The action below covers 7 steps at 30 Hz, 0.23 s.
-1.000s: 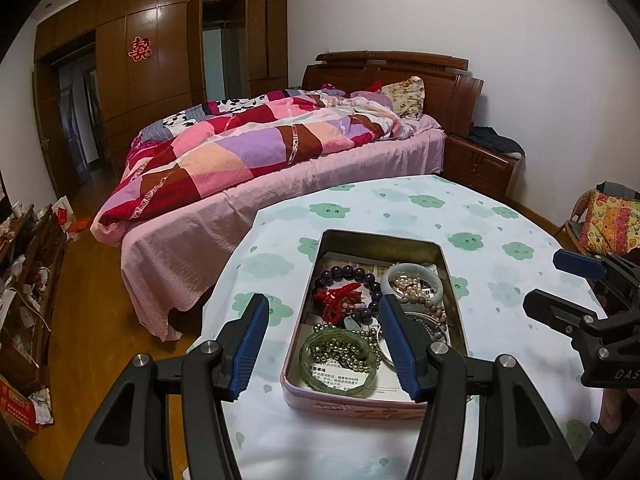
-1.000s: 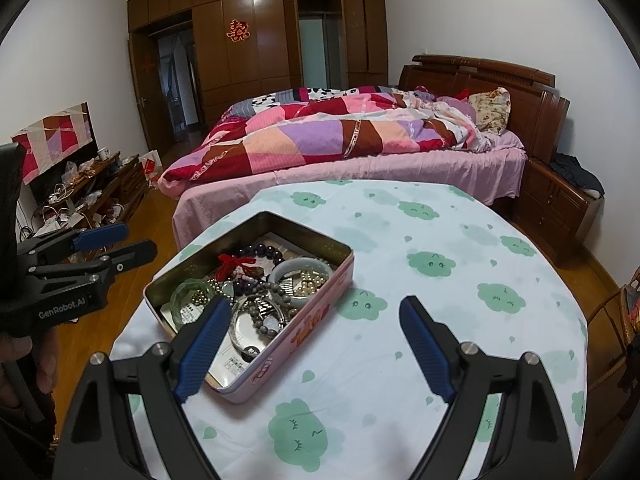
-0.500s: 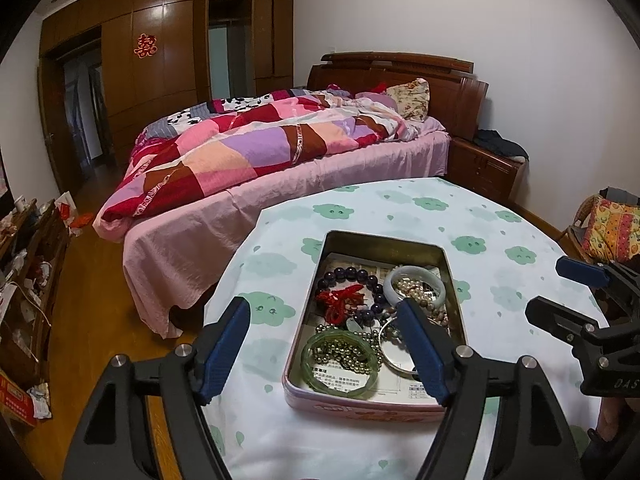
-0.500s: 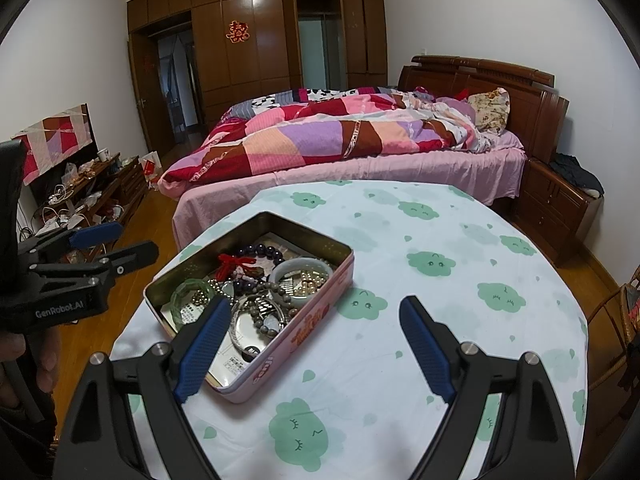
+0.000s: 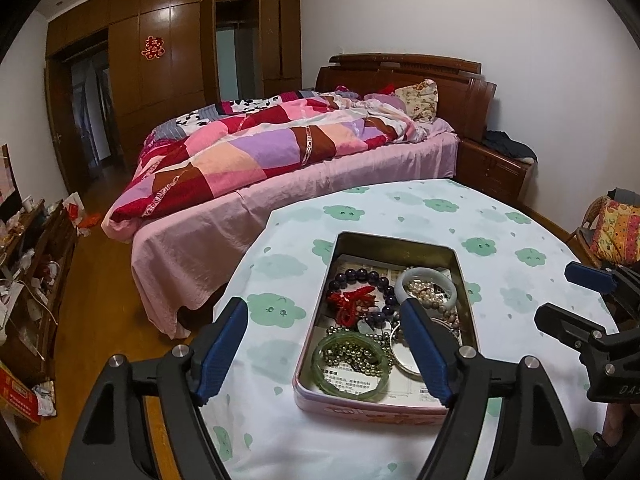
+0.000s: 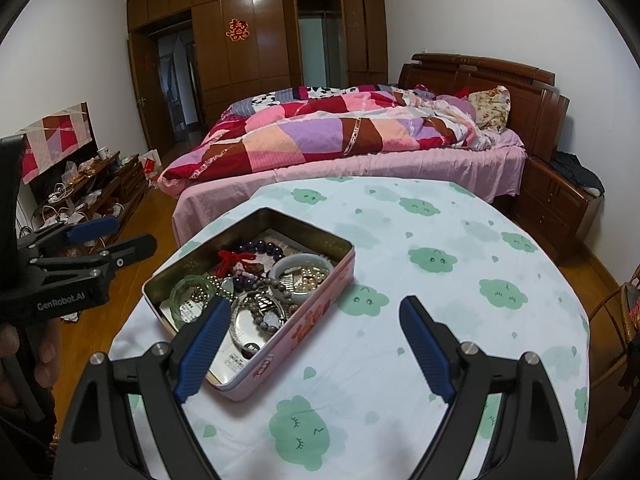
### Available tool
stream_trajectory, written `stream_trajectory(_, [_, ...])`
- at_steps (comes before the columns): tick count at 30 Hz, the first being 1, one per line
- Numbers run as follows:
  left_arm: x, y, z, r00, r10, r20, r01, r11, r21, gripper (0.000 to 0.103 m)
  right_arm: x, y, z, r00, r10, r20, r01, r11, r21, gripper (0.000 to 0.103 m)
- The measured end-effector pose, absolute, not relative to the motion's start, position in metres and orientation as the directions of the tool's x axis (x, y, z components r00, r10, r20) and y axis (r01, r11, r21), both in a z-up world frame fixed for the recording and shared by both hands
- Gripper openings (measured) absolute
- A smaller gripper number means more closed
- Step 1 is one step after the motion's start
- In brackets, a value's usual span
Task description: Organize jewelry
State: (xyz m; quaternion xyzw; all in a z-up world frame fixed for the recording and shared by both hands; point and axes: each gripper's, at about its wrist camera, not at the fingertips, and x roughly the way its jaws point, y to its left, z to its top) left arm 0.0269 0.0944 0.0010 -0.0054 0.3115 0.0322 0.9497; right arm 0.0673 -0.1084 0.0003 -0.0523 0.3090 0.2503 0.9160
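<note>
Left gripper has just been opening, now wide and empty, over the tin of tangled jewelry on the table, likely readying a pick. Right gripper spread, empty, beside it.

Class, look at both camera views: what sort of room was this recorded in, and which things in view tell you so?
Almost certainly a home bedroom. A bed with a patchwork quilt and wooden headboard fills the middle, and a built-in wooden wardrobe lines the far wall.
</note>
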Motion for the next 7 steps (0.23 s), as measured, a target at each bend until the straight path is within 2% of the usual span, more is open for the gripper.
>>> stream_trajectory(7, [0.0265, 0.0937, 0.001, 0.808, 0.048, -0.587, -0.055, 0.998, 0.007, 0.078, 0.0675, -0.1085, 0.0002, 0.684, 0.426, -0.592, -0.49, 0.869, 0.059, 0.088])
